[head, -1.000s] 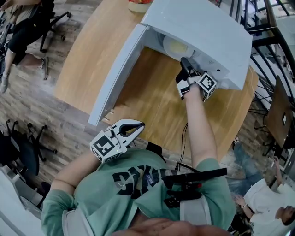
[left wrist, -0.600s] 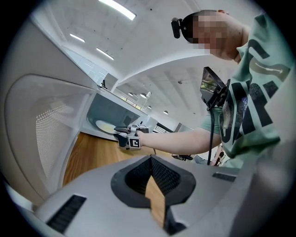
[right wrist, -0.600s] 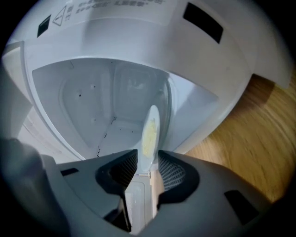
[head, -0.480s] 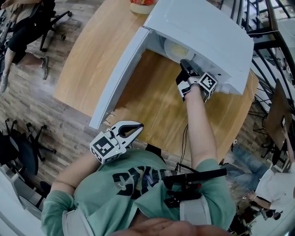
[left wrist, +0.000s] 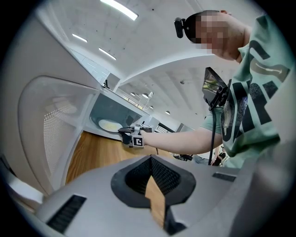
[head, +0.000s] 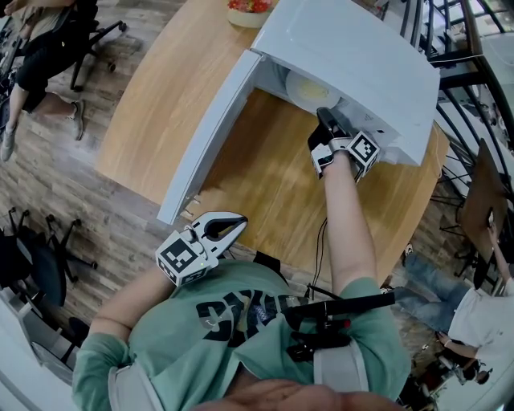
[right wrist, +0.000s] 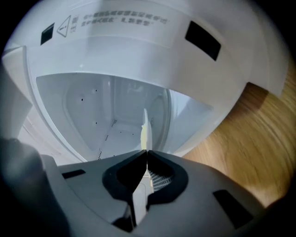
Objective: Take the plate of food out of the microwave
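The white microwave point(head: 353, 48) stands on the wooden table point(head: 161, 88) with its door point(head: 210, 132) swung wide to the left. Inside lies a pale plate of food point(head: 309, 87), also seen in the left gripper view point(left wrist: 109, 125). My right gripper point(head: 324, 115) reaches into the opening and is shut on the plate's near rim, which shows edge-on between the jaws point(right wrist: 145, 127). My left gripper point(head: 241, 221) hangs close to my chest, off the table's near edge, shut with nothing in it point(left wrist: 151, 157).
A bowl with red food point(head: 249, 10) sits on the table behind the microwave. A seated person point(head: 40, 56) and office chairs are at the left; another person point(head: 474, 329) and dark metal frames point(head: 474, 72) are at the right.
The right gripper has pushed slightly further into the microwave and its jaws have come together on the plate's rim. The left gripper has stayed where it was.
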The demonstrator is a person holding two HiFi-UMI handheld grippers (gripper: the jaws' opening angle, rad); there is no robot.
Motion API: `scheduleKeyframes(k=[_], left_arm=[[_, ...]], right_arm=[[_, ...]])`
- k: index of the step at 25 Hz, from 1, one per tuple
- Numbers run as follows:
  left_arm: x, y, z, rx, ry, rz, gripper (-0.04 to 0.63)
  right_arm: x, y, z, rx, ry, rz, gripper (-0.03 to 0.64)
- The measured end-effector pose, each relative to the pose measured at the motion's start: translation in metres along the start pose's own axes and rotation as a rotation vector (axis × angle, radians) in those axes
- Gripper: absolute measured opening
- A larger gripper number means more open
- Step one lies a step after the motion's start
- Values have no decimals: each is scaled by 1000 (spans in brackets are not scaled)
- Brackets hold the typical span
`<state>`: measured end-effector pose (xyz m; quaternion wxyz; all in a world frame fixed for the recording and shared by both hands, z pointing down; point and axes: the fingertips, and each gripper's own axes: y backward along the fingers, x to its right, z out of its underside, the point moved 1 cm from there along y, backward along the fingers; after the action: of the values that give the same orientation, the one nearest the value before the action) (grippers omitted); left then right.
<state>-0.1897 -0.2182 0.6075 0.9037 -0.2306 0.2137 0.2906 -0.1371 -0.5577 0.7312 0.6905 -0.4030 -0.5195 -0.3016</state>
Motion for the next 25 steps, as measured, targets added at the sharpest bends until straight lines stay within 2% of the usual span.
scheduleKeyframes(k=[9,25], left_arm=[[14,0,-7,7,-18,4,-3],[44,-8,-14,10,-58,45,-3]], right_arm=[[-11,27,15,3,-48,-69,14],[-35,107,65,-65,-93,-211,14]])
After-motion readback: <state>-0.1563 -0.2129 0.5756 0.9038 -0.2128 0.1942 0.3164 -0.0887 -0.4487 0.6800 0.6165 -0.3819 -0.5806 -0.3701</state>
